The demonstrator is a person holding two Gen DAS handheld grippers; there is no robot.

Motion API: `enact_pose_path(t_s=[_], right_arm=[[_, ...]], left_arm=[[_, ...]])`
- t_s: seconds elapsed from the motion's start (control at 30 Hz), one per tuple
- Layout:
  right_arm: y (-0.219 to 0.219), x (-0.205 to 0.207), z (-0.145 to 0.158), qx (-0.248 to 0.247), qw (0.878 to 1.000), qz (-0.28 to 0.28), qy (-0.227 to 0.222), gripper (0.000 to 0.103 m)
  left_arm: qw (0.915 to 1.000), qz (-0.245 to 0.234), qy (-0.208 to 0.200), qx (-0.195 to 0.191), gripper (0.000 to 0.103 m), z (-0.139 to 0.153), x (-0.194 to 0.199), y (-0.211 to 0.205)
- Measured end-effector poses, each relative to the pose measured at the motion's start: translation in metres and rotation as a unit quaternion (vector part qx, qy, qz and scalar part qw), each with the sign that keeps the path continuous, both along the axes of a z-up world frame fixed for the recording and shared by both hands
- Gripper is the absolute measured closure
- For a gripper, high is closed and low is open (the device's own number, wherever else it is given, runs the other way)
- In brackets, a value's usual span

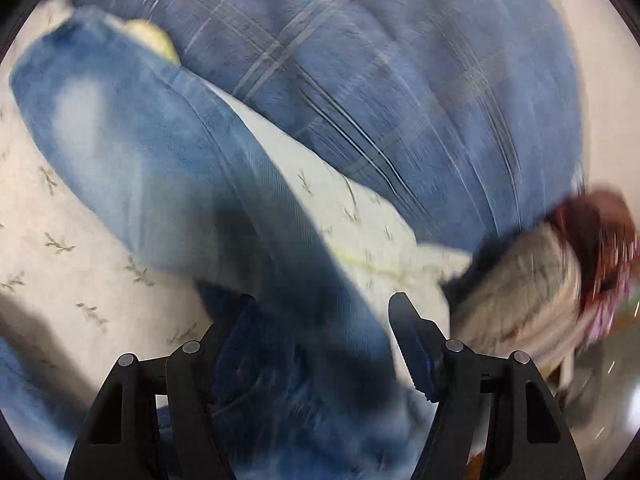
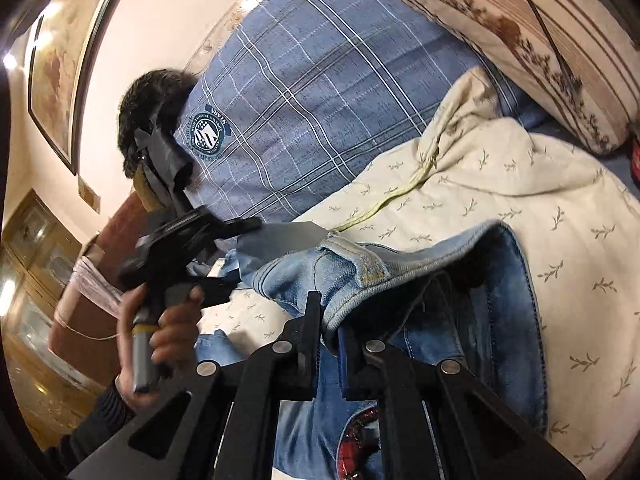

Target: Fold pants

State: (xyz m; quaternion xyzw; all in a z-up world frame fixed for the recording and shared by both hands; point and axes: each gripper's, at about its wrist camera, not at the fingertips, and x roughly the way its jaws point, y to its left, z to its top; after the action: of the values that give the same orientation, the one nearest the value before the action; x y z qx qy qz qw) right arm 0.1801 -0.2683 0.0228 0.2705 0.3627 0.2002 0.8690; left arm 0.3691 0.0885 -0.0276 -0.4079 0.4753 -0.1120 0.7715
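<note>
- Right wrist view showed your right gripper with its fingers pressed together on the hem edge of the jeans, the denim pinched between the pads and lifted off the bed.
- From that grip the jeans hung and draped down over the cream bedspread with its small leaf print.
- Left wrist view, heavily blurred, showed your left gripper with its fingers standing well apart.
- A leg of the jeans ran between those fingers and away across the bedspread; you could not tell from the blur whether either pad touched the cloth, and they were not clamped on it.
- Seen from the right wrist view, your left hand held the left gripper above the far end of the jeans, near a grey cloth.
- A blue checked pillow lay beyond the jeans, and a striped floral pillow lay beside it.
</note>
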Motion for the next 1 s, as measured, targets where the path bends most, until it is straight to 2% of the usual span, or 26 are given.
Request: enact_pose_path(t_s=[0.07, 0.1, 0.13, 0.23, 0.3, 0.33, 0.37, 0.47, 0.5, 0.57, 0.6, 0.67, 0.7, 0.77, 0.83, 0.9, 0.97, 1.0], right_arm=[[-0.002, 0.001, -0.001, 0.003, 1.000, 0.007, 0.002, 0.097], [-0.004, 0.002, -0.001, 0.003, 1.000, 0.005, 0.004, 0.097], [-0.006, 0.002, -0.002, 0.010, 1.000, 0.006, 0.005, 0.097], [-0.013, -0.001, 0.003, 0.019, 1.000, -0.001, -0.002, 0.097], [-0.015, -0.007, 0.012, 0.018, 1.000, -0.005, -0.016, 0.097], [-0.017, -0.011, 0.017, 0.018, 1.000, -0.008, -0.022, 0.097], [-0.020, -0.017, 0.022, 0.020, 0.999, -0.010, -0.027, 0.097], [-0.025, -0.031, 0.024, 0.018, 1.000, -0.009, -0.019, 0.097], [-0.024, -0.034, 0.016, 0.008, 1.000, -0.008, -0.003, 0.097], [-0.019, -0.039, -0.014, -0.028, 0.998, -0.020, 0.058, 0.096], [-0.017, -0.040, -0.031, -0.035, 0.995, -0.025, 0.091, 0.096], [-0.017, -0.043, -0.052, -0.036, 0.991, -0.035, 0.127, 0.096], [-0.018, -0.047, -0.052, -0.035, 0.991, -0.040, 0.123, 0.096], [-0.021, -0.058, -0.032, -0.027, 0.996, -0.044, 0.075, 0.096], [-0.020, -0.067, -0.017, -0.038, 0.997, -0.055, 0.047, 0.096], [-0.021, -0.067, -0.027, -0.047, 0.995, -0.061, 0.069, 0.096], [-0.024, -0.061, -0.053, -0.061, 0.987, -0.074, 0.129, 0.093], [-0.027, -0.061, -0.059, -0.058, 0.984, -0.082, 0.144, 0.093]], left_arm=[[0.9997, 0.007, 0.019, 0.015, 0.099, -0.001, 0.013, 0.000], [0.9995, 0.009, 0.028, 0.012, 0.098, -0.001, 0.013, 0.002], [0.9997, 0.018, 0.015, -0.004, 0.099, 0.004, 0.005, 0.007], [0.9982, 0.018, -0.056, -0.005, 0.100, 0.034, -0.042, 0.020], [0.9950, 0.024, -0.090, -0.034, 0.100, 0.043, -0.083, 0.037], [0.9922, 0.029, -0.106, -0.058, 0.100, 0.043, -0.114, 0.048], [0.9911, 0.029, -0.112, -0.065, 0.099, 0.040, -0.136, 0.055], [0.9934, 0.017, -0.106, -0.040, 0.098, 0.004, -0.196, 0.061], [0.9955, 0.010, -0.088, -0.033, 0.098, -0.012, -0.205, 0.060], [0.9985, 0.002, -0.040, -0.037, 0.098, -0.061, -0.216, 0.054], [0.9986, 0.008, -0.030, -0.043, 0.098, -0.073, -0.219, 0.054], [0.9970, 0.026, -0.019, -0.070, 0.098, -0.092, -0.222, 0.054], [0.9965, 0.031, -0.023, -0.074, 0.098, -0.092, -0.224, 0.052], [0.9957, 0.033, -0.057, -0.064, 0.099, -0.070, -0.226, 0.049], [0.9938, 0.030, -0.092, -0.054, 0.099, -0.049, -0.233, 0.046], [0.9932, 0.028, -0.104, -0.045, 0.099, -0.045, -0.243, 0.039], [0.9950, 0.006, -0.099, -0.010, 0.100, -0.055, -0.246, 0.025], [0.9959, 0.005, -0.090, -0.002, 0.101, -0.060, -0.254, 0.025]])
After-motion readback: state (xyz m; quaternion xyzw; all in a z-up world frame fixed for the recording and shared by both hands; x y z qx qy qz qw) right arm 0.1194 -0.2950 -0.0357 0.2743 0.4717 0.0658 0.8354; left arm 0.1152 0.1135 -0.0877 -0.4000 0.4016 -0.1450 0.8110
